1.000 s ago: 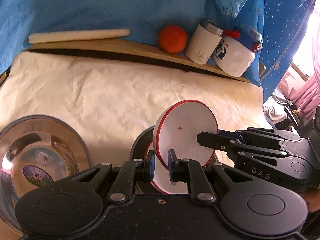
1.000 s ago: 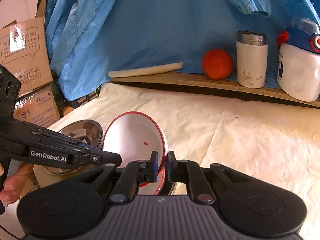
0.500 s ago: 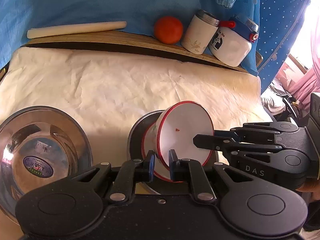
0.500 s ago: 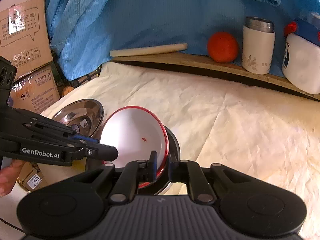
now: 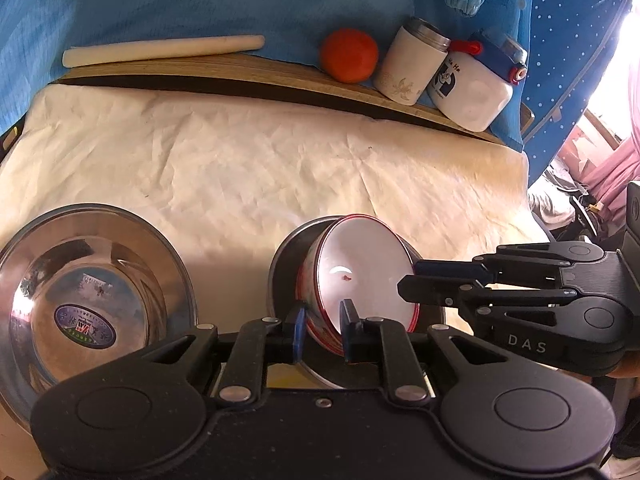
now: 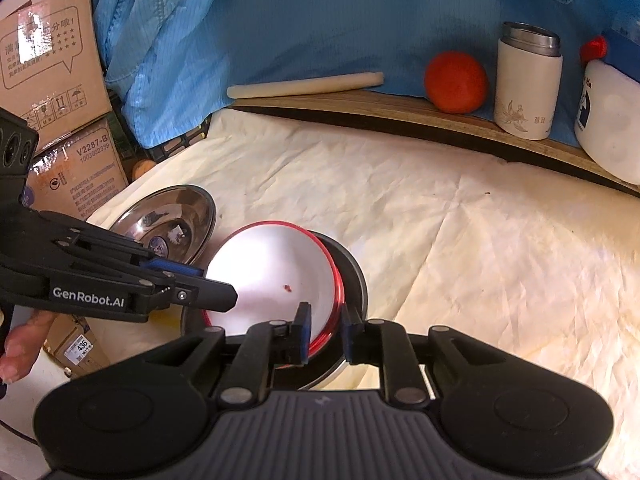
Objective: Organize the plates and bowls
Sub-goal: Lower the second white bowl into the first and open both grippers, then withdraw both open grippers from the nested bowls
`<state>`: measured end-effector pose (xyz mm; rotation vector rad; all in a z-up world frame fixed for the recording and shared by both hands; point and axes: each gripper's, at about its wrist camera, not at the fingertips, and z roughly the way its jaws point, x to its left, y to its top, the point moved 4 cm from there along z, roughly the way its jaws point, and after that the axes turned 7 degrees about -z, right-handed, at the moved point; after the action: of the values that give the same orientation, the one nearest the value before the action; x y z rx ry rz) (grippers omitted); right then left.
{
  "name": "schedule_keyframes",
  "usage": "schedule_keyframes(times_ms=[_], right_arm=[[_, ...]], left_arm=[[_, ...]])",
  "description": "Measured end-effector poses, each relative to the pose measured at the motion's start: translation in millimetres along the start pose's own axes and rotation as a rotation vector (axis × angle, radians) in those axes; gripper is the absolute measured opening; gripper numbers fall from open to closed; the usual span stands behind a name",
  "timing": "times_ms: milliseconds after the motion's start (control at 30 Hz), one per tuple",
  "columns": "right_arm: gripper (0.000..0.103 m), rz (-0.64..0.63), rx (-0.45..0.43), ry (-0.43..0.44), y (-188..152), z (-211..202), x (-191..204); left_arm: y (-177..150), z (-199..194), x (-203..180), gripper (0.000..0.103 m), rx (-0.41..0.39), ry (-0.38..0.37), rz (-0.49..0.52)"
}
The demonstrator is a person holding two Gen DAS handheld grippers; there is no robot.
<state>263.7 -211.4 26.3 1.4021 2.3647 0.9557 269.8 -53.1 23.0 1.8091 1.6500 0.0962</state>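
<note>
The white bowl (image 5: pixel 362 270), red at its rim, sits tilted inside a dark metal pan (image 5: pixel 288 264) near the front edge of the bench (image 5: pixel 240 168). The left tool (image 5: pixel 322 332) straddles the bowl's near rim, one blue-padded finger outside the wall and one inside, with gaps that leave it unclear whether it pinches. The right tool (image 6: pixel 325 330) brackets the opposite rim likewise; its grip cannot be told either. Seen from the right wrist, the bowl (image 6: pixel 272 276) is smooth and glossy with a tiny red speck inside.

Left of the pan, a shiny steel bowl (image 5: pixel 88 300), round and stickered inside, stands empty. The bench wears a wrinkled cream cloth. Along the back edge, a wooden board (image 5: pixel 248 70) carries a pale rolling pin (image 5: pixel 160 50), an orange ball (image 5: pixel 349 60), a cream flask (image 5: pixel 408 68) and a white jug (image 5: pixel 472 88).
</note>
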Motion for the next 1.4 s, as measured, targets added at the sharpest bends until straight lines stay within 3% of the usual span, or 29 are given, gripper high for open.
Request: schedule_keyframes(times_ms=[233, 400, 500, 567, 633, 733, 800, 1100, 1400], right_arm=[[0.024, 0.009, -0.008, 0.015, -0.8, -0.4, -1.7], [0.031, 0.022, -0.026, 0.037, -1.2, -4.1, -4.2], [0.041, 0.031, -0.048, 0.046, -0.8, -10.1, -5.1], [0.055, 0.037, -0.064, 0.035, -0.5, -14.2, -7.9], [0.057, 0.052, -0.074, 0.037, -0.9, -18.0, -12.5], [0.067, 0.074, -0.089, 0.028, -1.3, -22.2, -20.9], [0.075, 0.096, -0.098, 0.031, -2.3, -24.3, -27.0], [0.096, 0.147, -0.074, 0.036, -13.2, -20.2, -43.9], [0.102, 0.118, -0.025, 0.010, -26.9, -13.9, -38.9]], left_arm=[[2.1, -3.7, 1.6, 0.021, -0.007, -0.008, -0.004], [2.3, -7.5, 0.9, 0.024, -0.015, -0.016, 0.013], [2.3, -12.3, 0.9, 0.029, -0.029, -0.027, 0.019], [4.1, -17.0, 1.6, 0.032, -0.047, -0.031, 0.016], [6.6, -23.2, 2.9, 0.036, -0.069, -0.034, 0.013], [10.7, -32.1, 5.1, 0.048, -0.107, -0.025, 0.009], [12.6, -37.8, 8.0, 0.063, -0.131, -0.010, 0.012], [14.4, -35.7, 23.6, 0.095, -0.139, 0.093, 0.081], [7.1, -25.9, 24.2, 0.102, -0.129, 0.157, 0.217]])
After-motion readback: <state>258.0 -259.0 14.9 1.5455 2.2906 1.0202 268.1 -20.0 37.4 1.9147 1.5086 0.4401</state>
